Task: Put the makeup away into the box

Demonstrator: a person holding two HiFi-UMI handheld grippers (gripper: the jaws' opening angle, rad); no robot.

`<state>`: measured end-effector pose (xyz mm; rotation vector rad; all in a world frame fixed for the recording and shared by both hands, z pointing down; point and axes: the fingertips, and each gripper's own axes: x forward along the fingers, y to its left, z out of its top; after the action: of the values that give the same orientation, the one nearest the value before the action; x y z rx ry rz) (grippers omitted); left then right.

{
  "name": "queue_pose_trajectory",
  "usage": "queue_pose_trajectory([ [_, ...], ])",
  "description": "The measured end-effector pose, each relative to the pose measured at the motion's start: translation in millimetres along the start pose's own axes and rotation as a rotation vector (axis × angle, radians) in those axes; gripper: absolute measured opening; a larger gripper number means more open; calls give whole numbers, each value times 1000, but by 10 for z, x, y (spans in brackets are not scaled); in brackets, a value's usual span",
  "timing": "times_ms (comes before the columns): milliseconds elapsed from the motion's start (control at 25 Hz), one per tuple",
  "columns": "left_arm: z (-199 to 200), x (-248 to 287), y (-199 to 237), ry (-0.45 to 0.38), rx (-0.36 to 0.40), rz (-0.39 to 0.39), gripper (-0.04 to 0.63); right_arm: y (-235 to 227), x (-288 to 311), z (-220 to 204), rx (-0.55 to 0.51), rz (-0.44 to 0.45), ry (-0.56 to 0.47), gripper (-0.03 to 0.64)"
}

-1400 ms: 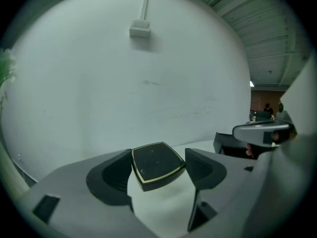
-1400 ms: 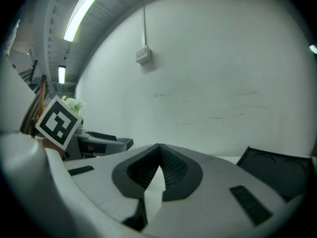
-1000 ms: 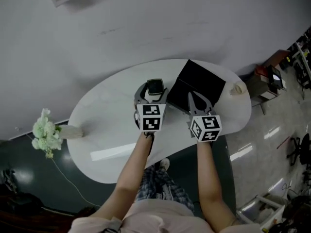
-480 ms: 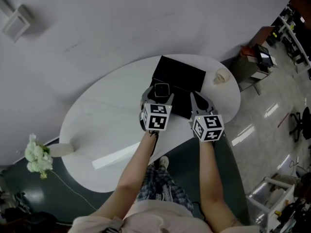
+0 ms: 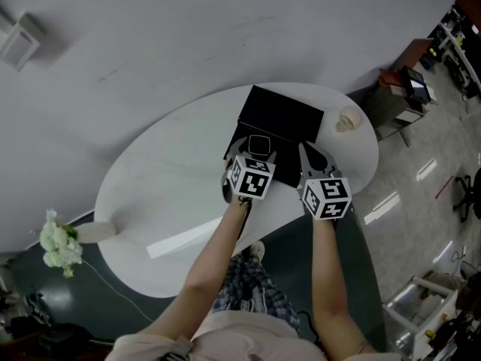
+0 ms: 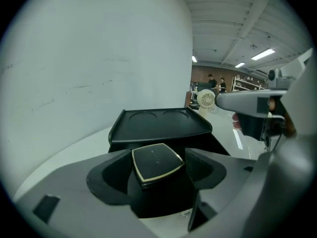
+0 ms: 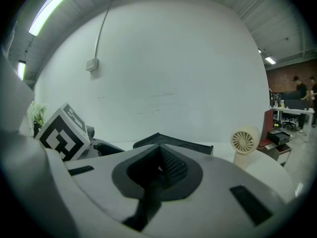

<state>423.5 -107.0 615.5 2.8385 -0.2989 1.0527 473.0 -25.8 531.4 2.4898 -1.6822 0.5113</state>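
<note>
White oval worktop (image 5: 165, 201) against a pale wall. Sprig of pale flowers (image 5: 54, 243) at the far left edge.

Left gripper (image 5: 258, 152): fingers partly open, clamped on opposite sides of a black compact (image 6: 154, 162) with a gold rim. It is carried clear of the worktop, at the near edge of the black box (image 5: 284, 115). Whether it is already over the cavity, I cannot tell.

Compact lies flat, lid face up, tipped slightly. Squarish with rounded corners, so no real long axis; one corner points ahead toward the box.

Box stands open just beyond it. A black panel with two round recesses faces the left gripper view.

Right gripper (image 5: 311, 153): fingers closed together on nothing, hovering beside the box's right side, near the left one but apart.

Small cream fan (image 5: 347, 120) stands on the worktop's right end.

Step in hand, as I read it: placing. Best done by keeping the compact level, bringing it fully over the cavity, lowering until it seats, then opening. The right gripper should stay clear of the box.
</note>
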Motion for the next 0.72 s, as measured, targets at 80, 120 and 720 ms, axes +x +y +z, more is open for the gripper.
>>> queue_pose_trajectory([
  [80,-28,41,-8,25,7,-9,354,-5,17,-5,-1,4,5,14],
  [120,-43,55,-14,38,7,-14,354,-5,22,-10,-1,7,9,14],
  [720,-190,130,-85,128,45,-86,356,-5,-18,42,-3,3,-3,14],
])
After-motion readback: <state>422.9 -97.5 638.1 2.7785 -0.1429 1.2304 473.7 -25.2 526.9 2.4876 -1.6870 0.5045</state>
